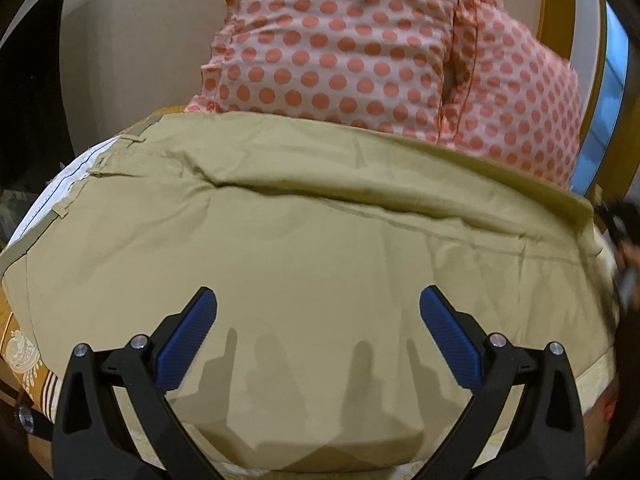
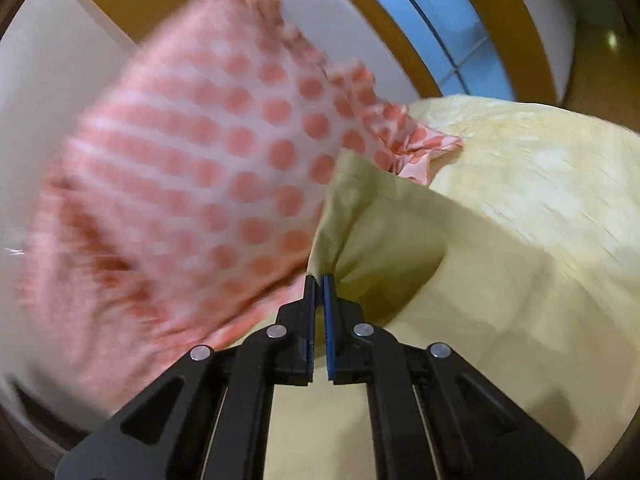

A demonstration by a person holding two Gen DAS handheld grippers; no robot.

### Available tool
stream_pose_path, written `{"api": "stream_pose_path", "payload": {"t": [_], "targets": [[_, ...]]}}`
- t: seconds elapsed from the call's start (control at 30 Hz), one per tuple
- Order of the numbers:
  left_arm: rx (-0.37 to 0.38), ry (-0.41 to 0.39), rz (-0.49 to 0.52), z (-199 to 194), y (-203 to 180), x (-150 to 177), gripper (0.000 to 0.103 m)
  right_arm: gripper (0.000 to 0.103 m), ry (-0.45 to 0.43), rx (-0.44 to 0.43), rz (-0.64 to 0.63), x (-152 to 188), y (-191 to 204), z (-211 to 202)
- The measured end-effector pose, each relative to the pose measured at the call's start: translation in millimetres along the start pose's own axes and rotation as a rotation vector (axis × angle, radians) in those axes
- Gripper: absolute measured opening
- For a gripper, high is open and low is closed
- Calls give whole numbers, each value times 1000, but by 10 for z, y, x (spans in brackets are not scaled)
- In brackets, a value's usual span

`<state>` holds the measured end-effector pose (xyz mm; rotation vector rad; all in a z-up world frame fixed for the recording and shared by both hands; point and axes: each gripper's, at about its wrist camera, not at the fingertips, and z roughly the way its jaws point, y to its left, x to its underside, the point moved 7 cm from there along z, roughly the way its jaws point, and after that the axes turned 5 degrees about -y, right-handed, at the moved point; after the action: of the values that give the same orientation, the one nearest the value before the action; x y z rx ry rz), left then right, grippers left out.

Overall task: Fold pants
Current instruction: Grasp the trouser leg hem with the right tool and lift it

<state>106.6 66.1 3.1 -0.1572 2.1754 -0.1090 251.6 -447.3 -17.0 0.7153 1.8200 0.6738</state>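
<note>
Khaki pants [image 1: 304, 248] lie spread across a bed, waistband with belt loops at the left and white lining showing. My left gripper [image 1: 318, 300] is open just above the pants' near part, with blue pads [image 1: 188, 340] apart and nothing between them. My right gripper [image 2: 319, 280] is shut on a bunched edge of the pants [image 2: 360, 216] and holds it lifted off the bed. The right gripper also shows as a dark blur at the right edge of the left wrist view [image 1: 624, 236].
A pillow with pink dots [image 1: 380, 52] stands behind the pants; it also shows in the right wrist view [image 2: 192, 184], blurred. A pale yellow bedsheet [image 2: 540, 184] lies to the right. An orange patterned bed cover [image 1: 20, 352] shows at the left. A window [image 2: 440, 28] is behind.
</note>
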Motion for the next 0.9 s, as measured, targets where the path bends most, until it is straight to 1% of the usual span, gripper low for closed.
{"api": "stream_pose_path", "payload": {"t": [0.03, 0.07, 0.1, 0.2, 0.27, 0.3, 0.33, 0.4, 0.47, 0.53, 0.57, 0.6, 0.63, 0.7, 0.73, 0.8, 0.87, 0.9], "targets": [[7, -14, -8, -29, 20, -40, 101, 4, 2, -15, 12, 97, 6, -205], [13, -36, -18, -67, 38, -97, 101, 4, 10, -10, 30, 244, -112, -428], [17, -63, -27, -104, 56, -163, 101, 4, 25, -2, 49, 358, -221, -544], [22, -116, -45, -132, 90, -346, 101, 5, 96, 31, 77, 625, -400, -669], [28, -134, -57, -118, 127, -453, 101, 10, 156, 53, 129, 711, -490, -638], [32, -134, -59, -99, 148, -498, 101, 19, 179, 59, 167, 737, -521, -616], [38, -130, -63, -66, 180, -546, 101, 37, 187, 60, 180, 796, -548, -654], [36, -103, -89, 5, 274, -609, 101, 45, 178, 61, 179, 817, -521, -651], [48, -74, -132, 77, 369, -661, 101, 47, 175, 63, 178, 821, -489, -602], [83, -47, -188, 175, 452, -731, 101, 44, 163, 65, 167, 807, -487, -556], [105, -41, -219, 237, 503, -785, 101, 39, 157, 67, 150, 786, -480, -478], [116, -38, -237, 292, 534, -835, 101, 8, 164, 56, 138, 775, -477, -398], [119, -33, -248, 350, 561, -887, 101, 4, 170, 46, 131, 764, -484, -352], [112, -20, -260, 496, 622, -1014, 101, 4, 73, -35, 143, 592, -454, -531], [104, -14, -266, 561, 656, -1064, 101, 3, 26, -47, 120, 511, -430, -647], [93, 8, -289, 745, 729, -1163, 101, 2, -31, -48, 76, 414, -403, -805], [76, 55, -311, 994, 787, -1238, 101, 2, -30, -50, 72, 399, -410, -839], [55, 94, -322, 1152, 815, -1260, 100, 2, -21, -53, 78, 407, -424, -832]]}}
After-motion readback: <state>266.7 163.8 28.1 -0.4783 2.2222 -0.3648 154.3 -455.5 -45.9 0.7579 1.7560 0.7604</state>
